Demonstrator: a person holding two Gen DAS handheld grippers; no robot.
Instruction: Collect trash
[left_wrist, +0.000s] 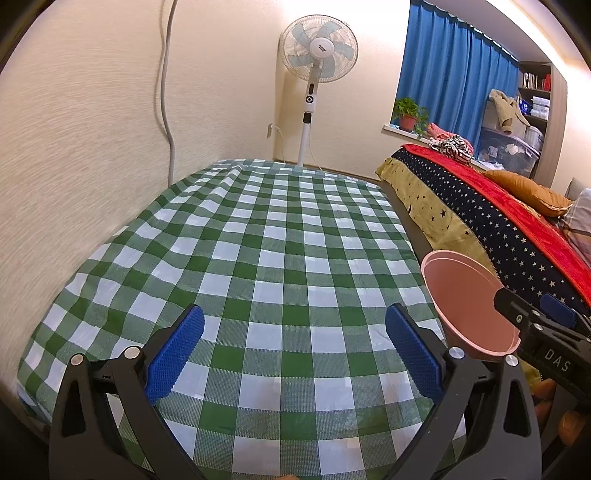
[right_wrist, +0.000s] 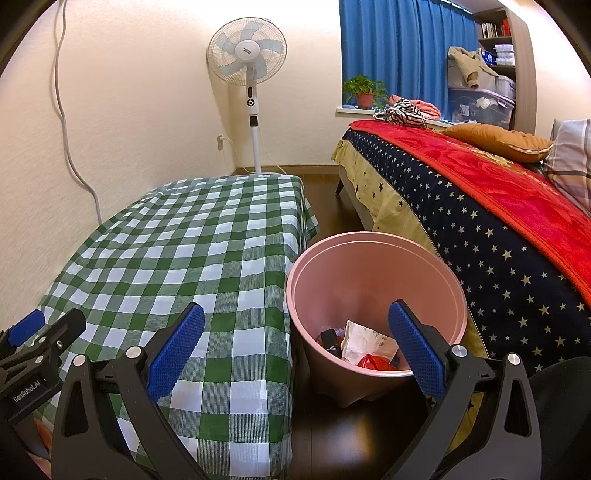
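A pink trash bin (right_wrist: 373, 266) stands on the dark floor between the table and the bed. It holds several pieces of trash: a crumpled white paper (right_wrist: 364, 341), a red wrapper (right_wrist: 373, 362) and a dark item (right_wrist: 330, 341). My right gripper (right_wrist: 295, 343) is open and empty, above the table's right edge and the bin's near rim. My left gripper (left_wrist: 293, 343) is open and empty over the green checked tablecloth (left_wrist: 258, 258). The bin's rim (left_wrist: 465, 291) also shows at the right of the left wrist view, with the right gripper's finger (left_wrist: 517, 310) beside it.
The checked table (right_wrist: 184, 240) stands against the left wall. A bed with a starry cover and red blanket (right_wrist: 498, 206) lies at the right. A standing fan (right_wrist: 247, 55) stands in the far corner. A cable (right_wrist: 66, 122) hangs down the wall.
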